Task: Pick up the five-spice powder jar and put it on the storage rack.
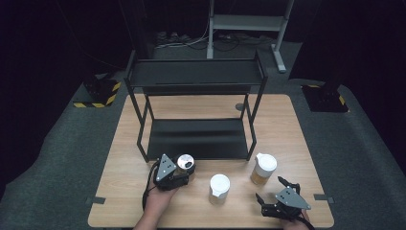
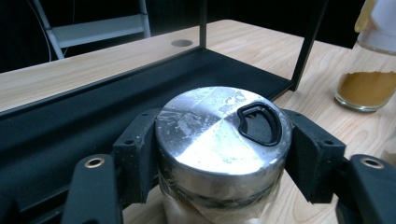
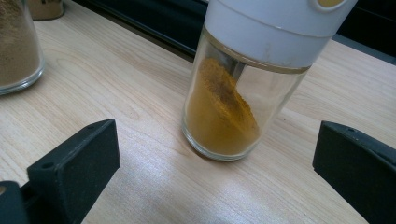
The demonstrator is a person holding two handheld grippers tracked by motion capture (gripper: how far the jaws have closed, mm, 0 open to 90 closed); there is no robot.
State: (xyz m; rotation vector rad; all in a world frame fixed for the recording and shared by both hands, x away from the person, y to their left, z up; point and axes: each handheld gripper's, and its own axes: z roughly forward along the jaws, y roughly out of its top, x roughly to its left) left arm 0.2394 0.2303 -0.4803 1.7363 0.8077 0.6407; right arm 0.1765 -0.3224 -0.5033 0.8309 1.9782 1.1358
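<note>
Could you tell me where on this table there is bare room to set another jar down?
The table is bare along its left edge, beside the black rack, and likewise along the right edge. The rack's lower shelf is empty too. The front strip is crowded: metal-lidded jar in the left gripper, two white-capped jars, right gripper.

Your left gripper (image 2: 219,154) clamps a steel-lidded jar (image 2: 223,135), upright at the shelf's (image 1: 196,139) six o'clock edge. At its three o'clock stand two white-capped spice jars (image 1: 219,189) (image 1: 263,168), upright, apart.
</note>
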